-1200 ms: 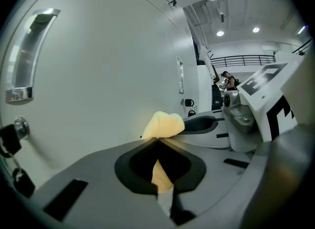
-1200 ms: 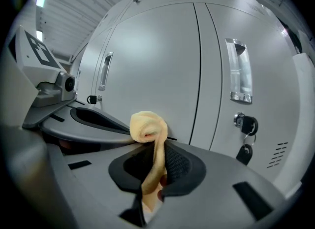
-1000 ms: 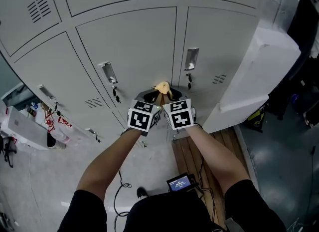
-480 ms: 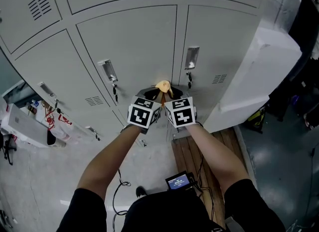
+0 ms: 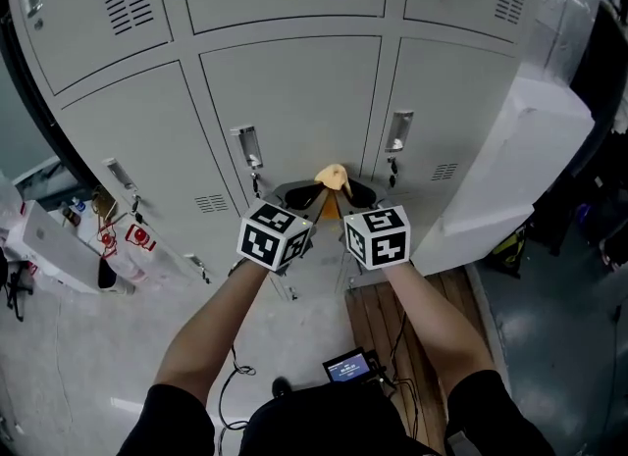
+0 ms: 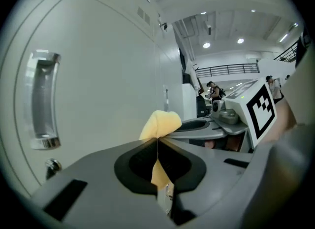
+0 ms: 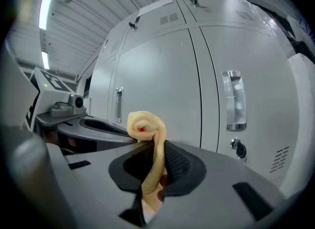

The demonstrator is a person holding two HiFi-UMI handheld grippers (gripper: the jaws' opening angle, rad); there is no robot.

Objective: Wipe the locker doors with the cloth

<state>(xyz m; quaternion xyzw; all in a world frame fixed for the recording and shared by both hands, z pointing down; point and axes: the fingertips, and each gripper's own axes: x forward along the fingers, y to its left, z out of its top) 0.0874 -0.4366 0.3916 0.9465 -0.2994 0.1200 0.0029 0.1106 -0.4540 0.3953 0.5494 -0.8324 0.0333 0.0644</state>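
A small yellow cloth (image 5: 334,177) is pinched between both grippers, close in front of the grey locker doors (image 5: 294,91). My left gripper (image 5: 316,195) is shut on one end, the cloth (image 6: 160,123) bulging out past its tips (image 6: 157,142). My right gripper (image 5: 345,193) is shut on the other end, where the cloth (image 7: 145,125) curls into a roll above its jaws (image 7: 156,150). The two grippers sit side by side, almost touching, just below the door handles (image 5: 247,146) (image 5: 399,131). Whether the cloth touches a door, I cannot tell.
A tall white block (image 5: 510,165) leans against the lockers at the right. Wooden boards (image 5: 378,312) and a small screen device (image 5: 348,367) lie on the floor below. A white box (image 5: 44,243) with clutter stands at the left. Keys hang from the locks (image 7: 239,148).
Both grippers, still holding the cloth, have shifted a little right and their marker cubes stand further apart. The view has tilted up, so more of the upper lockers shows.
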